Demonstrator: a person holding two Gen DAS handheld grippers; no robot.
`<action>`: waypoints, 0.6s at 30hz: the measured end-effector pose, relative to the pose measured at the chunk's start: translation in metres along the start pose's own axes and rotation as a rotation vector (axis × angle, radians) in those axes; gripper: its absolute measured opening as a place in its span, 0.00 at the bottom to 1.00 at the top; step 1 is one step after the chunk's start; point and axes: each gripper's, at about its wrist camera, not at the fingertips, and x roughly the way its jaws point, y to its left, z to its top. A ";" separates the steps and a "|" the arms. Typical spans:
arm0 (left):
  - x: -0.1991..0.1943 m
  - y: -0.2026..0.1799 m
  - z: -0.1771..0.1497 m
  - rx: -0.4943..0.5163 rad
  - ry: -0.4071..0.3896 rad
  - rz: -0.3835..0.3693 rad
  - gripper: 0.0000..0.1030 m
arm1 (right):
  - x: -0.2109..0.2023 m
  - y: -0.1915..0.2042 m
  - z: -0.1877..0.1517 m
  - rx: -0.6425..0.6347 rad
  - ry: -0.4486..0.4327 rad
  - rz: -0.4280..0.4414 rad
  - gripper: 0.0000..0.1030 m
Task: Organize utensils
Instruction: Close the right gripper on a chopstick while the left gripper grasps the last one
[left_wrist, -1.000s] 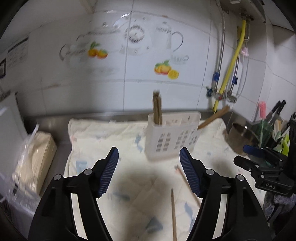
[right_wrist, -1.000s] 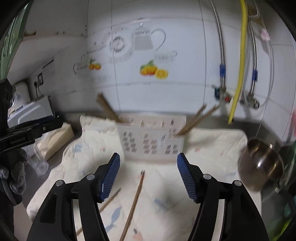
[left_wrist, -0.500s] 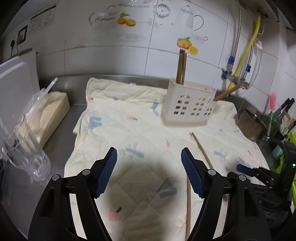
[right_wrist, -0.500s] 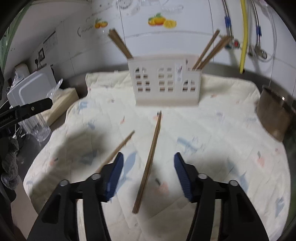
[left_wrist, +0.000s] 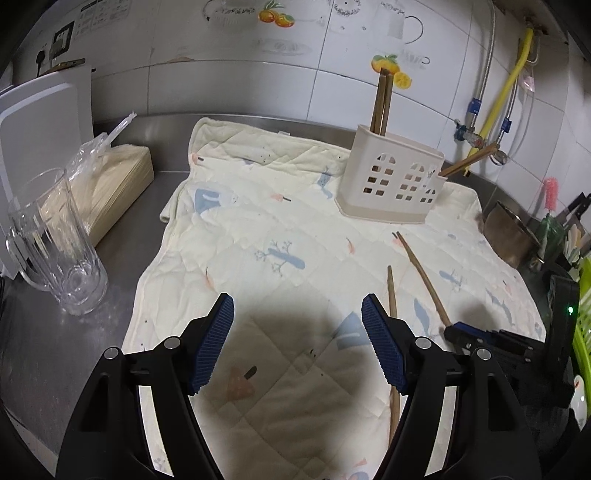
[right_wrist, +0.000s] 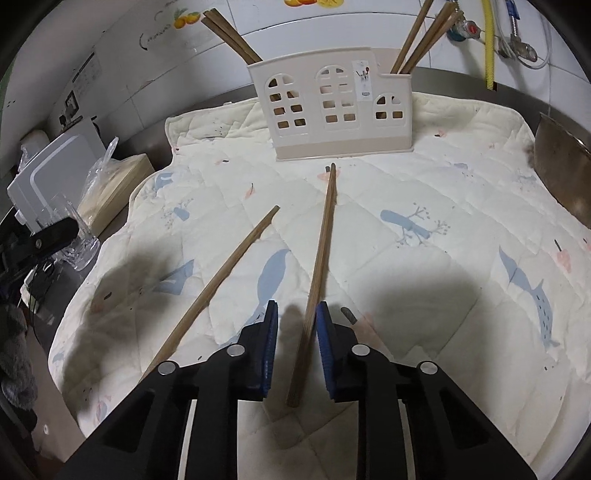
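Several chopsticks already stand in the caddy (right_wrist: 332, 107) while two lie loose on the quilted cloth (right_wrist: 461, 177): my right tool (right_wrist: 295, 325) nearly closed around one chopstick (right_wrist: 323, 236), my left tool (left_wrist: 297, 325) released and empty.

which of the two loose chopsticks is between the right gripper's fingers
The chopstick pointing at the holder; it lies between the right gripper fingers. The other chopstick lies outside, leftward.

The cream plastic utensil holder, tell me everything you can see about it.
The cream plastic utensil holder stands upright at the far end of the quilted cream cloth, near the tiled wall. Its front has arched, window-like cut-outs and a small sticker. Wooden chopsticks lean out of its left end and its lower right end. Neither gripper touches it.
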 end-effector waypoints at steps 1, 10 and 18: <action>0.000 0.000 -0.002 0.000 0.003 -0.004 0.69 | 0.001 0.000 0.000 0.003 0.002 -0.003 0.19; 0.002 -0.002 -0.017 -0.002 0.029 -0.026 0.68 | 0.008 -0.001 -0.001 0.009 0.017 -0.052 0.10; 0.001 -0.022 -0.039 0.032 0.079 -0.112 0.64 | 0.010 0.011 -0.004 -0.062 0.006 -0.130 0.09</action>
